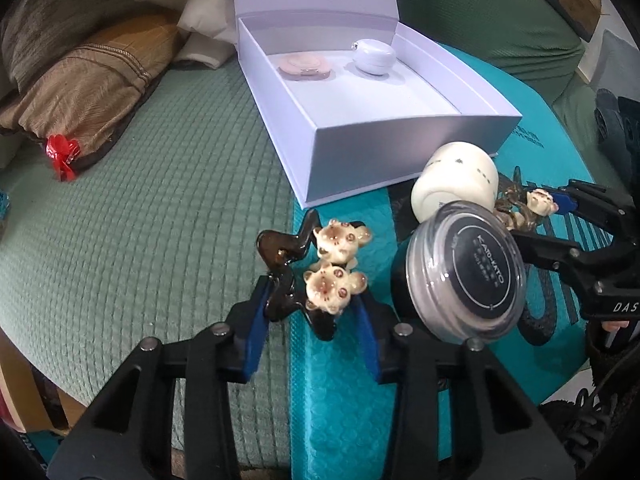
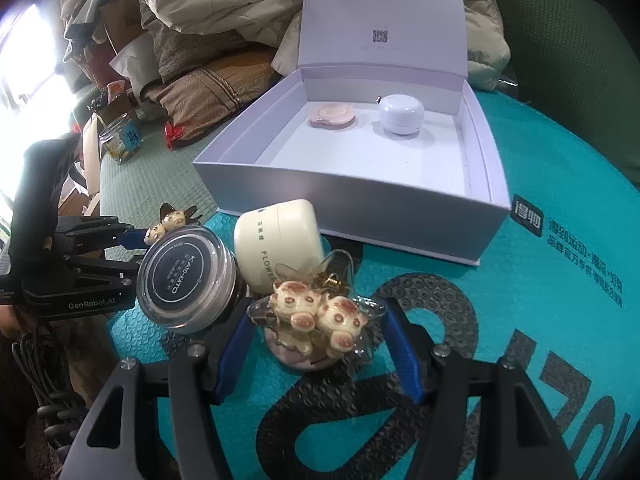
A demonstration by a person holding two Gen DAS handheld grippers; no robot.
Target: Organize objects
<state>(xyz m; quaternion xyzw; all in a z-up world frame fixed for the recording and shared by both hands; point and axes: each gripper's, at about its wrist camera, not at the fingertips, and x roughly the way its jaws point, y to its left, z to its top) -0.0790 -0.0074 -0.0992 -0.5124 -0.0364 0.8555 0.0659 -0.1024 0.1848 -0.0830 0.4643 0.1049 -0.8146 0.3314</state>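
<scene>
Dark clip: your left gripper [image 1: 312,300] is clamped on the brown hair clip [image 1: 320,276] with two little bears, near the mat's left edge.
Clear clip: your right gripper [image 2: 320,328] has its pads on the clear bear clip [image 2: 316,316].
Neighbours: black-lidded jar [image 2: 188,276] and cream jar [image 2: 276,244] sit between the two clips.
Box: the open white box [image 2: 344,196] is further back, holding a pink compact [image 2: 331,116] and a white case [image 2: 401,114].
Base: teal mat [image 2: 540,320].

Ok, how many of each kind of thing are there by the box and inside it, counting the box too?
Hair clips: 2, a dark clip and a clear clip
Jars: 2, a black-lidded jar and a cream jar
Round cases inside the box: 2, a pink case and a white case
Boxes: 1, the white box
Total: 7
</scene>
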